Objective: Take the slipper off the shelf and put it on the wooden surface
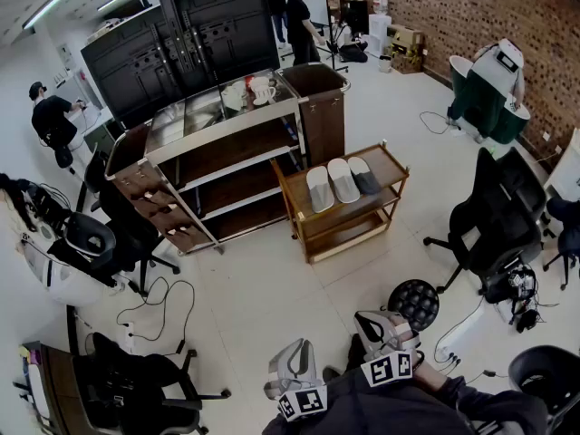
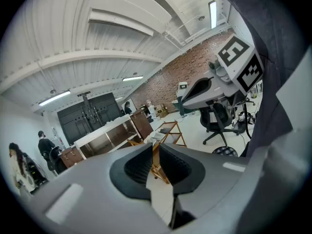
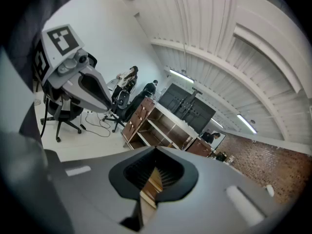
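**Inspector:** The state of both grippers is to be recorded.

**Assistant:** The left gripper (image 1: 292,362) and the right gripper (image 1: 375,326) are held low, close to the body and well apart from all furniture. In each gripper view the jaws are seen drawn together, with only a thin slit left and nothing caught between them. No item is carried.

**Inspector:** Where is the task item located?

**Assistant:** Three slippers (image 1: 342,180) are laid side by side on the top tier of the small wooden rack (image 1: 395,167), across open floor from the grippers. Which slipper is meant cannot be determined. None has yet been lifted, so the approach is judged to be the step in hand.

**Inspector:** Why are the grippers held this way?

**Assistant:** The tucked, closed carriage is judged suited to walking. The jaws will have to be opened before any grasp.

**Inspector:** What are the edges and clearances?

**Assistant:** The rack's left end is set near the large shelf unit (image 1: 210,116), so access there is narrow. Its front and right sides are faced by bare floor. A round black stool (image 1: 414,303) is noted just beside the right gripper's line, an office chair (image 1: 489,220) further right, and cables (image 1: 163,308) on the floor to the left. A frontal approach is judged the widest. The slippers lie toward the top tier's front edge, so a short reach should be enough. Which wooden surface is intended cannot be confirmed.
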`<state>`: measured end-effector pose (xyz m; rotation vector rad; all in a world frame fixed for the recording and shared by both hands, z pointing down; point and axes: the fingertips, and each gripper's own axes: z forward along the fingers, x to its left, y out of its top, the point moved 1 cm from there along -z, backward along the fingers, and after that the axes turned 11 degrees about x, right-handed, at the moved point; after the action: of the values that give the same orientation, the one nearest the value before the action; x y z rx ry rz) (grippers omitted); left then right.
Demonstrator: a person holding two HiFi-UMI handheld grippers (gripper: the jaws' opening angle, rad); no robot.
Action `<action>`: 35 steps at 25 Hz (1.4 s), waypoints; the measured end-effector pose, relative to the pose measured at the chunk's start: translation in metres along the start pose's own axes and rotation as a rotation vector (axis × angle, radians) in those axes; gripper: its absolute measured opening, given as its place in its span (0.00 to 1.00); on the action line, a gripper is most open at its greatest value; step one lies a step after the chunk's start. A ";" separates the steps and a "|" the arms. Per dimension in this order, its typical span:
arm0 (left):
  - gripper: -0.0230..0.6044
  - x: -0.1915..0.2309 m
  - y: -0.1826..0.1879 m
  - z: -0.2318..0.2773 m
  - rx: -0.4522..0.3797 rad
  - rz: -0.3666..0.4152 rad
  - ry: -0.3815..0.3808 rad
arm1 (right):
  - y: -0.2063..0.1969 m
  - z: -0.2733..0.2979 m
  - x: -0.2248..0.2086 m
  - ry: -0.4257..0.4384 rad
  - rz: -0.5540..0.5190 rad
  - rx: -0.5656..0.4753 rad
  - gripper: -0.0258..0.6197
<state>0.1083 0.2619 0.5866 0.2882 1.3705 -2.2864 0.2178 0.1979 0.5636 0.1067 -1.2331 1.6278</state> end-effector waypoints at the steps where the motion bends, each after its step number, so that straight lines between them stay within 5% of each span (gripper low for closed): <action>1: 0.13 0.006 0.001 0.008 0.000 0.000 0.000 | -0.007 0.015 -0.003 0.006 0.001 0.018 0.04; 4: 0.13 0.021 -0.001 0.031 0.010 -0.004 0.000 | -0.034 0.064 -0.013 0.033 0.046 0.082 0.14; 8: 0.13 0.039 -0.010 0.064 0.055 -0.016 0.001 | -0.082 0.143 -0.042 0.077 0.237 0.166 0.18; 14: 0.13 0.080 -0.001 0.142 0.141 -0.012 0.009 | -0.159 0.300 -0.150 0.060 0.490 0.277 0.22; 16: 0.13 0.100 0.013 0.177 0.170 -0.012 0.022 | -0.199 0.366 -0.198 -0.008 0.396 0.356 0.22; 19: 0.13 0.134 0.046 0.231 0.205 -0.008 0.035 | -0.270 0.470 -0.246 -0.059 0.006 0.520 0.25; 21: 0.13 0.150 0.069 0.264 0.221 -0.014 0.036 | -0.313 0.524 -0.261 -0.020 -0.267 0.610 0.27; 24: 0.13 0.165 0.094 0.306 0.250 -0.023 0.031 | -0.350 0.579 -0.264 0.071 -0.501 0.687 0.31; 29: 0.12 0.185 0.116 0.346 0.281 -0.011 0.026 | -0.380 0.632 -0.262 0.098 -0.682 0.799 0.32; 35: 0.11 0.206 0.119 0.358 0.272 -0.006 0.033 | -0.357 0.630 -0.288 0.013 -0.574 0.752 0.16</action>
<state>0.0047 -0.1554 0.5843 0.4102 1.0743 -2.4831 0.3175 -0.4886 0.9191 0.8361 -0.4485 1.4772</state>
